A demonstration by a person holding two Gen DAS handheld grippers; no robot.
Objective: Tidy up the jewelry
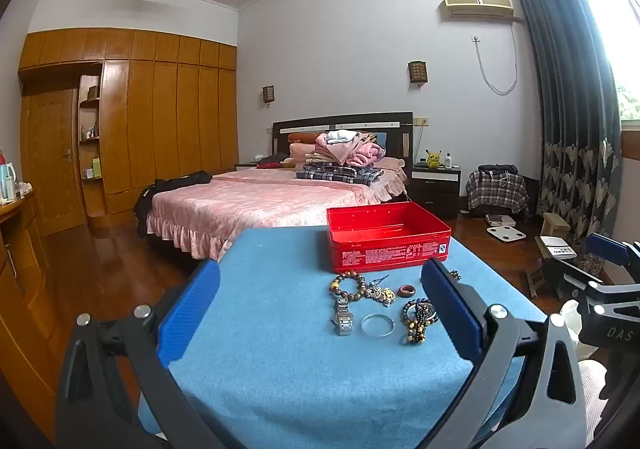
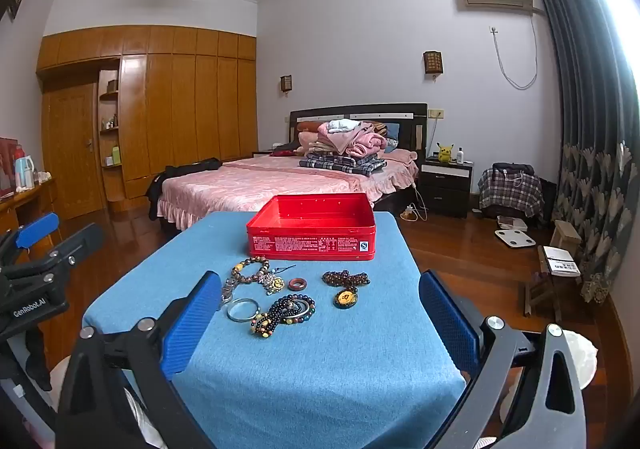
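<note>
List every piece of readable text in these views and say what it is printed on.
"GenRobot.AI": on the left tongs body, in the right wrist view.
"DAS": partial, on the right tongs body, in the left wrist view.
Red tin side: white print, too small to read.

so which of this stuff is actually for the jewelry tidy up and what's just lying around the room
For the job:
- red tin, open
- wooden bead bracelet
- watch
- clear bangle
- small red ring
- dark bead bracelets
- pendant necklace

Just lying about:
- folded clothes on the bed
- yellow plush toy
- bathroom scale
- wooden stool
</note>
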